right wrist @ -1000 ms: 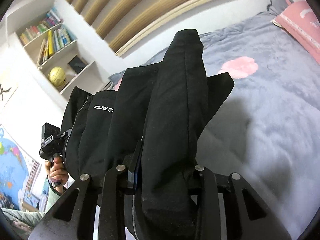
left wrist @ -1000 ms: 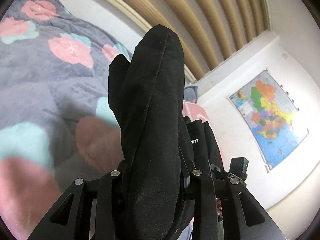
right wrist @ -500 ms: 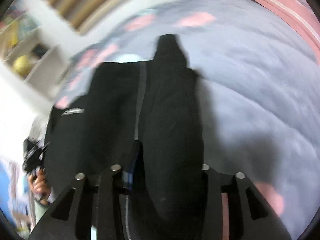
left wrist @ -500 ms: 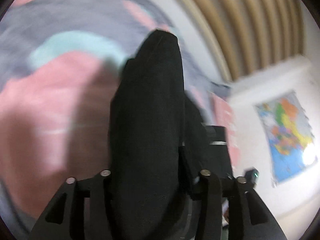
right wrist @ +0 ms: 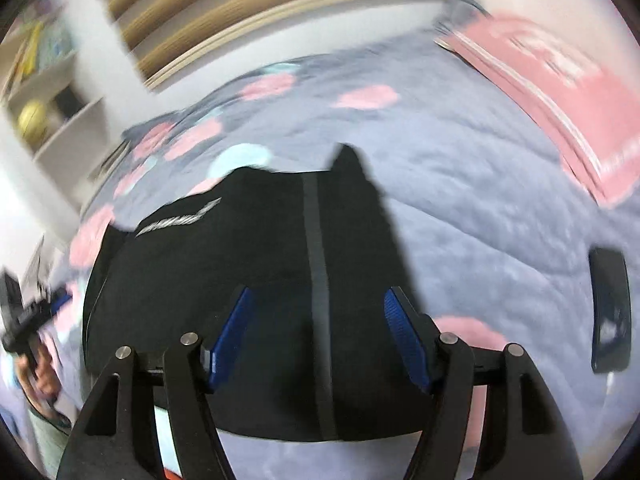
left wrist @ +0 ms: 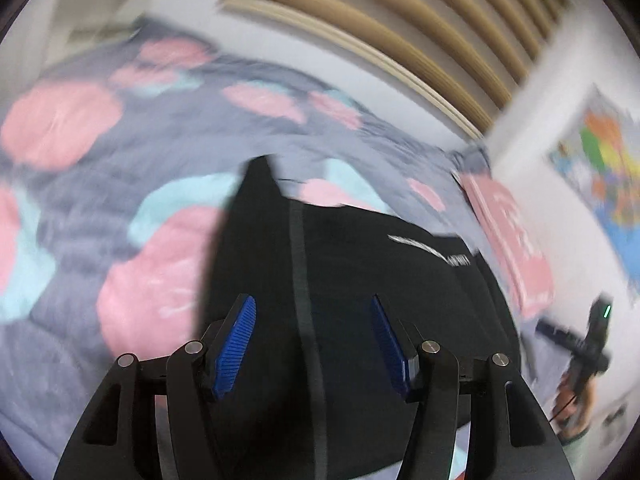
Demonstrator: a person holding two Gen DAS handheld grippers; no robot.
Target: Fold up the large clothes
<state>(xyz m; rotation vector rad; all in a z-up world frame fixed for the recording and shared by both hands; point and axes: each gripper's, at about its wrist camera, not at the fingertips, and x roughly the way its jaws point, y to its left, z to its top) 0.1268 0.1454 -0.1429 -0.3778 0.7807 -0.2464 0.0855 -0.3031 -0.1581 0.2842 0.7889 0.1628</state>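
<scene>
Since a second ago both tongs have just been opening, releasing black garment (left wrist: 360, 280) onto bed (left wrist: 100, 160) | left tongs (left wrist: 312, 344), right tongs (right wrist: 320, 336) wide, empty | risk: pads snag fabric on pulling back, undoing fold

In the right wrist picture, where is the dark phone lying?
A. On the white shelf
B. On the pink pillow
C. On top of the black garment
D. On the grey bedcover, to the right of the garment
D: the phone lies on the bare grey bedcover, apart from the black garment, which is to its left.
</scene>
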